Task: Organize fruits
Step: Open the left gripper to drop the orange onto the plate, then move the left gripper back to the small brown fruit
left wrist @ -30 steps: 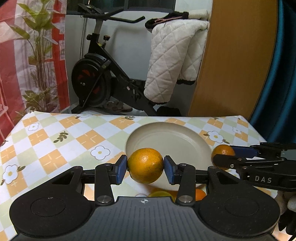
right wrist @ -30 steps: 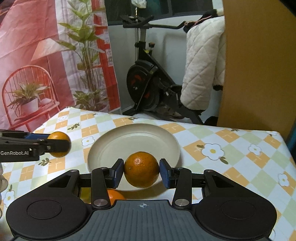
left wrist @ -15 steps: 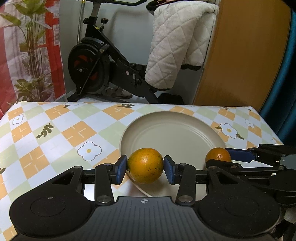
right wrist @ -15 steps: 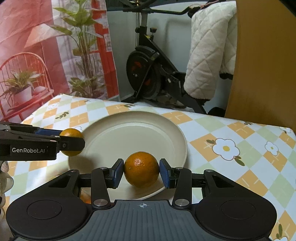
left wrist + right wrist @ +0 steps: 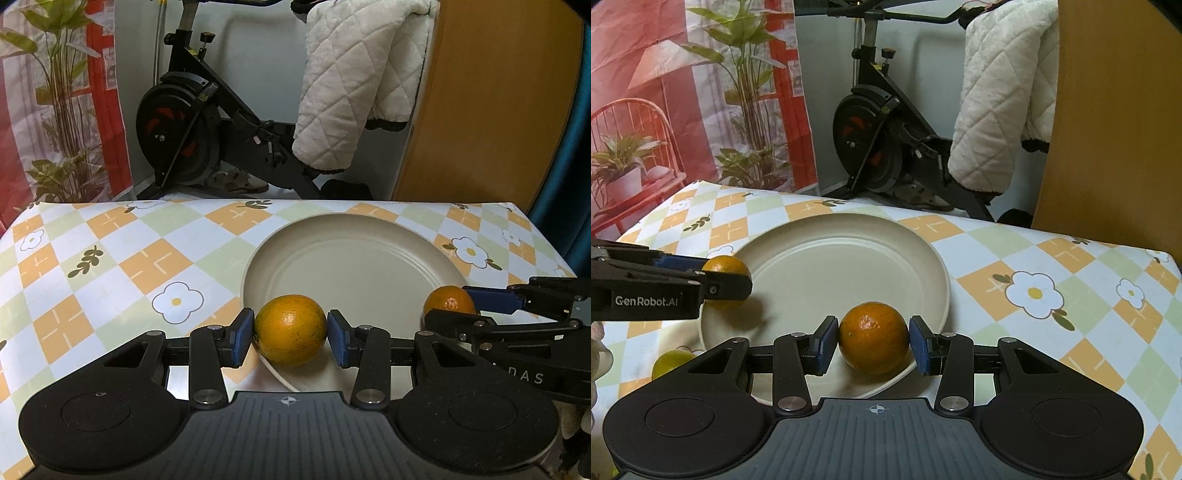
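**Two oranges held low at the plate's near rim**

My left gripper (image 5: 290,339) is closed partway on a round orange with a speckled, yellow-tinged skin (image 5: 290,334), its blue pads pressing the fruit's widest sides. My right gripper (image 5: 873,344) is closed the same way on a deeper-coloured round orange with a dimpled peel (image 5: 873,336). Both fruits hang just over the near edge of the wide cream-coloured round plate (image 5: 849,254), the left-hand one at the plate's left rim, the right-hand one toward its right. I cannot tell whether either already touches the plate.

I judge these oranges to be light and firm with a little give; the waxy peel could slip if I squeeze off-centre. Holding across the middle, as now, looks right. Once released they will likely roll, so I would set them down inside the raised rim, not on it.

Around them: the plate is otherwise bare and sits on a table covered by a checked cloth in orange, green and white with daisy prints (image 5: 110,258). A yellow-green round fruit (image 5: 670,362) lies on the cloth just beside the plate's near left edge, partly hidden behind my right gripper's body. Behind the table stand a black exercise bike (image 5: 886,147) draped with a white quilted garment (image 5: 354,85), and a wooden panel (image 5: 1115,129). Nothing blocks the plate; only the two grippers crowd each other.
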Demonstrator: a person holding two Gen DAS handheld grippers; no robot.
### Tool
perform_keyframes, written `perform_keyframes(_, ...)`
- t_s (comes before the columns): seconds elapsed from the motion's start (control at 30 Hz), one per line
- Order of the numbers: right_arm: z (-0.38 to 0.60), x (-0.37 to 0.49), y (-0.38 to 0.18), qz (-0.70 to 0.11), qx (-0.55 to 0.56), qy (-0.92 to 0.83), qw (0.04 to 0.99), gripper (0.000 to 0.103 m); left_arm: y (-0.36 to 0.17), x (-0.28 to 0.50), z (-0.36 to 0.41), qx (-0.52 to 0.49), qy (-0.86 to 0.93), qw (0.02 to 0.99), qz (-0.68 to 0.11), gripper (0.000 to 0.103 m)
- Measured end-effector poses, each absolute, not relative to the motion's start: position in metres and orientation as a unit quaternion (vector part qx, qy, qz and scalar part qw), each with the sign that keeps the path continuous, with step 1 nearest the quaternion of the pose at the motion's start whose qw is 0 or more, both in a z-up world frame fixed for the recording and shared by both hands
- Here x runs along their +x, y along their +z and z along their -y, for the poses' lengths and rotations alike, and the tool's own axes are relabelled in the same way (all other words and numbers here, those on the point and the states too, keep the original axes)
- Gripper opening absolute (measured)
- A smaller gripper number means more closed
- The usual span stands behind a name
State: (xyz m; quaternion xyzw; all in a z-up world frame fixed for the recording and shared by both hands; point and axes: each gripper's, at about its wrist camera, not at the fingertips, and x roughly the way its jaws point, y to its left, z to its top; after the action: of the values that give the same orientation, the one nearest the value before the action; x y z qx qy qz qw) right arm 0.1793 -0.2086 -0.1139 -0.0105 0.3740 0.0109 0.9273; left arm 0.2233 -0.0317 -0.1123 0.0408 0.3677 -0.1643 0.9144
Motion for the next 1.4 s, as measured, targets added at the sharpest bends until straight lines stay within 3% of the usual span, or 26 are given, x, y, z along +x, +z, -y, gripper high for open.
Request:
perform_keyframes(0.17,0.207,0.180,-0.113,-0.376,-0.012,0.004,0.927,0.040,-0.111,0.224,0.033,0.046,-0.165,0.913,-0.369,0.047)
perform_keyframes(0.23,0.206,0.180,-0.111,-0.377,-0.013,-0.001,0.926,0.041,-0.110,0.223,0.032,0.042,-0.167,0.913,-0.370,0.052)
perform_keyframes(0.4,0.205,0.174,-0.100,-0.371,-0.009,0.000,0.929,0.058,-0.101,0.218,0.029,0.040,-0.166,0.916,-0.364,0.058)
perform_keyframes(1.17,0.197,0.086,-0.051,-0.346,0.033,-0.009,0.938,0.058,-0.051,0.123,-0.008,0.032,-0.172,0.923,-0.342,0.057)
perform_keyframes(1.4,0.174,0.052,-0.051,-0.343,0.012,0.005,0.939,0.056,-0.057,0.089,-0.015,0.016,-0.177,0.922,-0.344,0.052)
